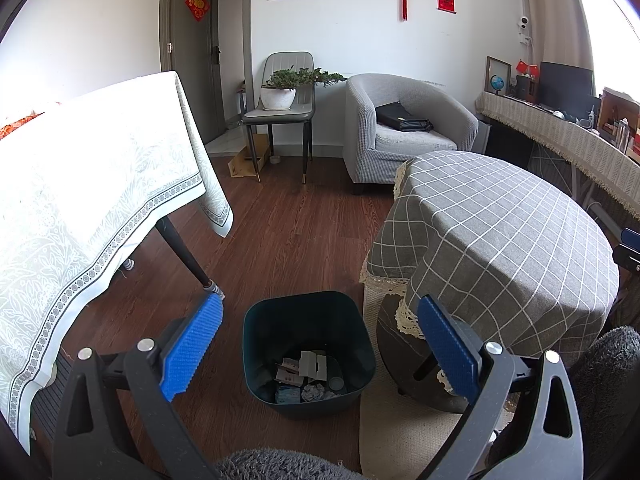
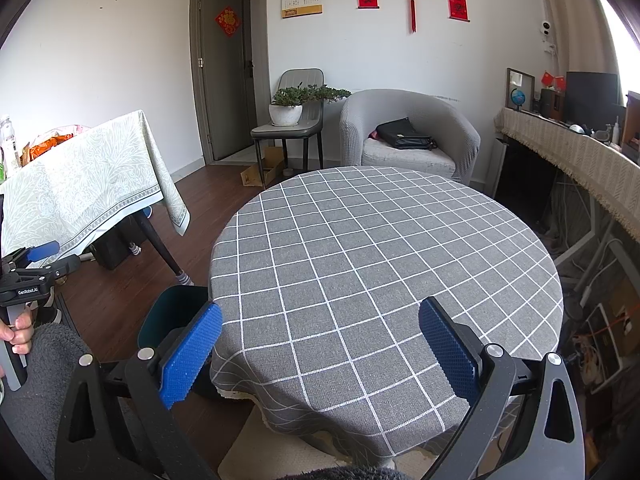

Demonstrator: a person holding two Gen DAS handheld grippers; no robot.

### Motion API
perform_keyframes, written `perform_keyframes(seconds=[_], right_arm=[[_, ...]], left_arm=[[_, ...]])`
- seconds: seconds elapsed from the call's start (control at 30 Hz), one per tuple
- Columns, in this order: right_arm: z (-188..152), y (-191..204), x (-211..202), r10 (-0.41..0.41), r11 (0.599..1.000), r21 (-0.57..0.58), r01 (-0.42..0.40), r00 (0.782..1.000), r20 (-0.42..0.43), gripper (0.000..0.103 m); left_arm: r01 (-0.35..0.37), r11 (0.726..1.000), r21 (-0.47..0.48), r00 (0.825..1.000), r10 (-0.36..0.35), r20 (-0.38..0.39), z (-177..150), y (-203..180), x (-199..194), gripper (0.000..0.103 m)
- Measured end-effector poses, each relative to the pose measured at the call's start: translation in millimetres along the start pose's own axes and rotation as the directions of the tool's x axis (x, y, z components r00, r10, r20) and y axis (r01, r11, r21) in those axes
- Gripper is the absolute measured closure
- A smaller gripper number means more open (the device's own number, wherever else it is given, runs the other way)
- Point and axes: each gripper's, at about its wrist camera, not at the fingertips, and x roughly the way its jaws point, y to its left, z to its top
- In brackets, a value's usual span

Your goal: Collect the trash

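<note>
Left gripper: fingers spread wide, nothing between them; it hangs above the bin.
Right gripper: fingers likewise wide apart, empty, poised over the round table.
Bin: dark, on the wood floor between the two tables, just beside the round one.
Trash: lies in the bottom of the bin (paper scraps, a crumpled wad, a small round lid; exact count not readable).
Left view only: the bin's inside and its contents.
Right view only: the full checked top of the round table, bare; only the rim of the bin, at the table's left edge; a hand gripping the left gripper's handle at the frame's left edge.
Count, tables: two, the round one and a white-clothed table.
Count, seats: two, a chair carrying one plant and an armchair holding one black bag.
Count, grippers: two, each with two blue pads.
</note>
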Motion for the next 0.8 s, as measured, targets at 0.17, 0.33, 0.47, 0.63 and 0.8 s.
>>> perform_keyframes(seconds=[0.17,0.33,0.47,0.63,0.8], right_arm=[[-0.1,-0.1,0.0,0.000,1.000,0.000,0.000,1.000,-0.001,0.004],[0.0,0.0,0.0,0.000,1.000,0.000,0.000,1.000,0.000,0.004],[0.1,-0.2,0.2,0.000,1.000,0.001,0.000,1.000,-0.001,0.004],[0.0,0.6,0.2,-0.001,1.000,-0.001,0.001,1.000,-0.002,0.004],[0.0,0.4,0.1,-0.001,1.000,0.000,0.001,1.000,-0.001,0.004]], left_arm=[[0.000,1.000,0.001,1.000,0.000,0.000,-0.2,-0.6,-0.3,0.003],[-0.001,1.000,0.000,1.000,0.001,0.000,-0.3,-1.4,-0.5,0.003],[-0.003,1.000,-0.001,1.000,0.003,0.000,-0.8,-1.1,0.1,0.003],[-0.003,1.000,-0.001,1.000,0.003,-0.001,-1.7,0.4,0.4,0.003],[-0.005,1.000,-0.002,1.000,0.005,-0.001,-1.3,3.2,0.8,0.003]])
